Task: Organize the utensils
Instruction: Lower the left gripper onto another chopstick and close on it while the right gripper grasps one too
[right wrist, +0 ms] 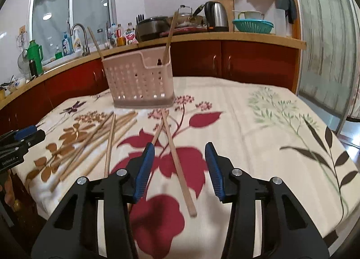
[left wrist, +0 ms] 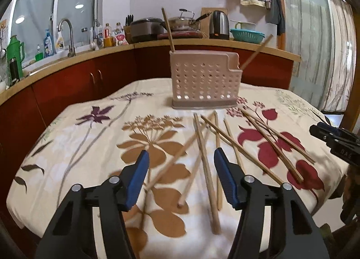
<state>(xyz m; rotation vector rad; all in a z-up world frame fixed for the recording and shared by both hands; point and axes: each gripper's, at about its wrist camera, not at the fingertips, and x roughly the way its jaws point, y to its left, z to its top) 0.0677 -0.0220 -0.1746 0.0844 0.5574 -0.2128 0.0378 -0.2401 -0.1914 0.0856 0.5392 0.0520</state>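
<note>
Our left gripper [left wrist: 181,171] hangs wide open and empty in front of the perforated holder [left wrist: 203,81], over loose chopsticks [left wrist: 205,164] lying on the flowered cloth [left wrist: 78,146]. From the right wrist, our right gripper [right wrist: 179,160] gapes empty above a crossed pair [right wrist: 177,164]; only two chopsticks [right wrist: 169,38] stand in the holder, so we judge most remains

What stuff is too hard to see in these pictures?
- Inside the pink holder: its holed wall hides the lower ends of the two chopsticks standing in it, in both views.
- Labels on the bottles by the sink: too small in both views.
- Right gripper in the left wrist view: cut off by the picture's edge.
- Chopstick pile in the right wrist view: blurred, hard to count.
</note>
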